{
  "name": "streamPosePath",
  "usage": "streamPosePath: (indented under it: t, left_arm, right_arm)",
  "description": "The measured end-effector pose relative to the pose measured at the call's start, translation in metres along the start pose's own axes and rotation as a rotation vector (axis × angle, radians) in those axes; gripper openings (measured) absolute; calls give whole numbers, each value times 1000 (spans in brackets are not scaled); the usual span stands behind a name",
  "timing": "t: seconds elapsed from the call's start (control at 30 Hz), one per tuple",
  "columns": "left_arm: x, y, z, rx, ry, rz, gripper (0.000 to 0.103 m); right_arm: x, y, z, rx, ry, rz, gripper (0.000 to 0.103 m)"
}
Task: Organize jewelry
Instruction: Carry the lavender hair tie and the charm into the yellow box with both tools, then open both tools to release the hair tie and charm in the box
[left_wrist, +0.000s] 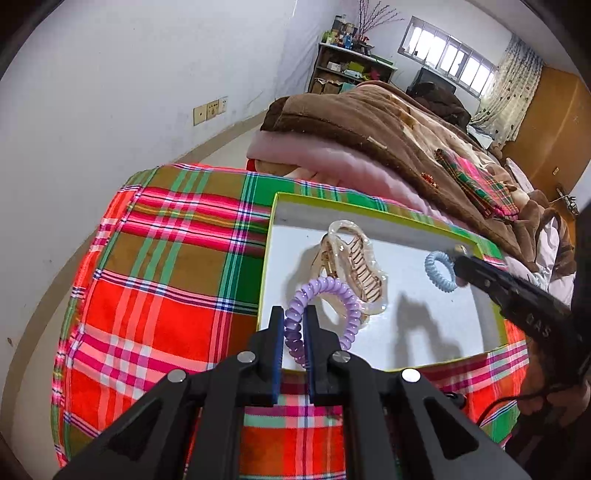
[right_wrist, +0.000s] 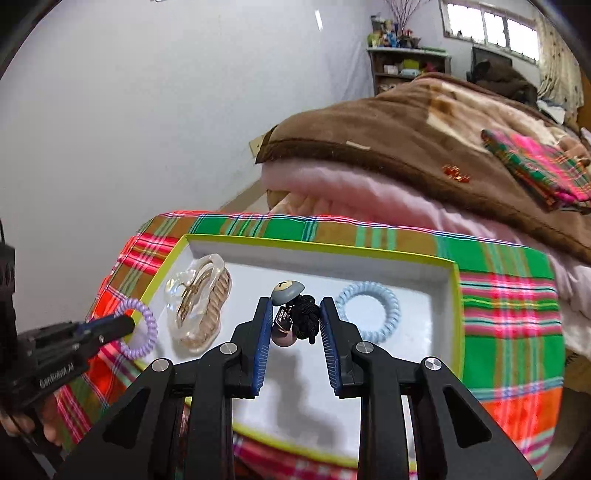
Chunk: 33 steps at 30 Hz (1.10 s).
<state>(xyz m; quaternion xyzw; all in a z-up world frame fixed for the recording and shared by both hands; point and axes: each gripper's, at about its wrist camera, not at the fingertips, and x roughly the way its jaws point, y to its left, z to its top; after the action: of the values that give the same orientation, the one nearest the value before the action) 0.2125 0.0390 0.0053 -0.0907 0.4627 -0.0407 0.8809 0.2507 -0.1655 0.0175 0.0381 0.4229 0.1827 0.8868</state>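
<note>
A shallow white box (left_wrist: 436, 332) (right_wrist: 424, 325) with a yellow-green rim lies on a plaid cloth. A clear and gold claw clip (left_wrist: 354, 269) (right_wrist: 199, 302) and a light blue spiral hair tie (left_wrist: 441, 271) (right_wrist: 373, 302) lie in it. My left gripper (left_wrist: 294, 317) (right_wrist: 125, 325) is shut on a purple spiral hair tie (left_wrist: 325, 306) (right_wrist: 142, 328) at the box's near left rim. My right gripper (right_wrist: 293, 306) (left_wrist: 461, 258) holds a black hair tie with a grey charm (right_wrist: 295, 314) above the box's middle.
The plaid cloth (left_wrist: 166, 277) (right_wrist: 509, 306) covers a rounded surface with a drop at its left edge. A folded pink quilt and brown blanket (left_wrist: 369, 136) (right_wrist: 406, 140) pile up just behind the box. A white wall is at left.
</note>
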Motion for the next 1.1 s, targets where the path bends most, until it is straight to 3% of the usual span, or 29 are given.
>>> streamPosePath:
  t: [0.6,1.1]
  left_arm:
    - [23,6,8,10,33,-4,11]
    - [25,-5,9,62,15,72,11]
  right_arm:
    - [50,9,15,-65,77,-71,27]
    - [66,15,15,-124,82,-146,27]
